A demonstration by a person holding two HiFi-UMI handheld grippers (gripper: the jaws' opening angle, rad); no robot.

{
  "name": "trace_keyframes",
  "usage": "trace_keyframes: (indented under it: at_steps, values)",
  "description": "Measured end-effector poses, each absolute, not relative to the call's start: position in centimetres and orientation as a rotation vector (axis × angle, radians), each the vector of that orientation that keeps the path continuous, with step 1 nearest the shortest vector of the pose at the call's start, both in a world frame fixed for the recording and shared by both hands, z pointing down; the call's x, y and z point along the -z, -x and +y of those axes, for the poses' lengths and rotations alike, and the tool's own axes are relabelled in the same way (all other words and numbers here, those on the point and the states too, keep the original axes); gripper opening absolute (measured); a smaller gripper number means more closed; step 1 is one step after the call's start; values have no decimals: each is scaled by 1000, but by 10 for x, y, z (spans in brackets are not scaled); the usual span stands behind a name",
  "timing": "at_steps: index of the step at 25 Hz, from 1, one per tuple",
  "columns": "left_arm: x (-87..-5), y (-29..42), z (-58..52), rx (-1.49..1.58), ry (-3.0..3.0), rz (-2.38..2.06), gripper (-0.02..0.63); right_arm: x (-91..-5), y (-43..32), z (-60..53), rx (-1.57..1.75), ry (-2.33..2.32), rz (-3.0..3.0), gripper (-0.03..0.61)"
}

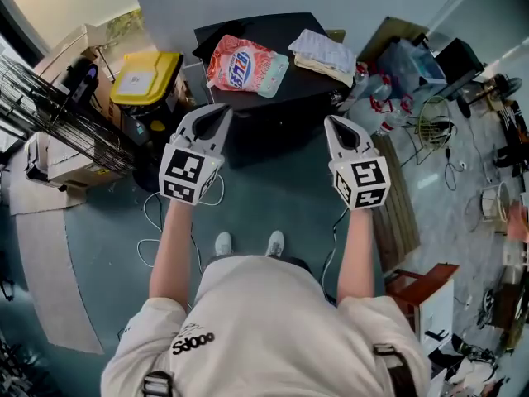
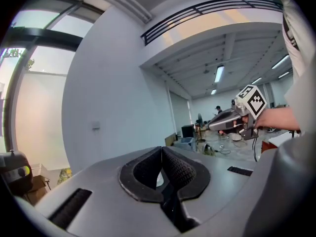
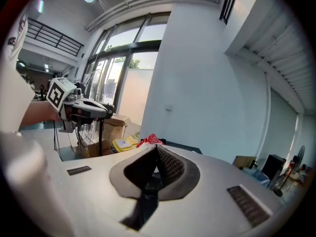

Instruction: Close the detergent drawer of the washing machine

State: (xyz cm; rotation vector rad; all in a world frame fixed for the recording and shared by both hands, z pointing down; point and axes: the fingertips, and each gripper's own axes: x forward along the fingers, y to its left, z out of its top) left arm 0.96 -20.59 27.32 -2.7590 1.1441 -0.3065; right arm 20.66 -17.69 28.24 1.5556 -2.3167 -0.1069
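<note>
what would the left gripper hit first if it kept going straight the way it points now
Most likely the white wall: straight beyond the left gripper, its own view shows only that wall. In the head view the detergent bag lies ahead of it, apparently lower, but depth is unclear.

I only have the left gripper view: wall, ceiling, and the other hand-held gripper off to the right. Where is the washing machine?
Observer: In the head view its black top lies just beyond the tips of the left hand-held gripper and the right hand-held gripper.
Operator: Anything on top of it?
Observer: A red and white detergent bag and a folded cloth lie there, side by side.
Operator: Is the right one carrying anything?
Observer: No. The right gripper view shows its jaws together with nothing between them.
</note>
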Motion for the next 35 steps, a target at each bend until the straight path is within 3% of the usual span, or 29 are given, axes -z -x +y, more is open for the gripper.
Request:
trace_keyframes:
  at_steps: [13, 35]
  values:
    - [-215, -19, -176, 234, 2672, 1051, 18, -229, -187, -156, 275, -1519, -2376, 8]
    - [-214, -28, -163, 235, 2670, 1026, 18, -232, -185, -152, 308, -1492, -2373, 8]
